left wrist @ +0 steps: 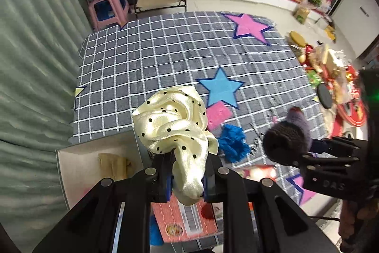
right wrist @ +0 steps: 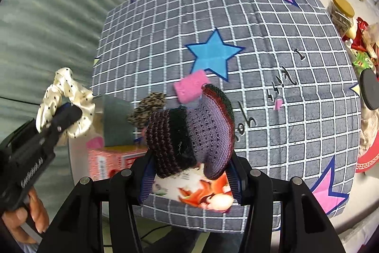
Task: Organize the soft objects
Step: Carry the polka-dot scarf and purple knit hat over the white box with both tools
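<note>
1. Left gripper (left wrist: pixel 187 178), bottom centre, points steeply down, clamped on a cream dotted scrunchie (left wrist: pixel 174 120).
2. Right gripper (right wrist: pixel 189 172), bottom centre, tilts down, gripping a knitted purple piece (right wrist: pixel 189 132) above the checked cloth (right wrist: pixel 284 110).

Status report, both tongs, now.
Left tongs shut on cream polka-dot scrunchie. Right tongs clamped on purple knit piece. Both items off the checked cloth. Nothing in the way.
</note>
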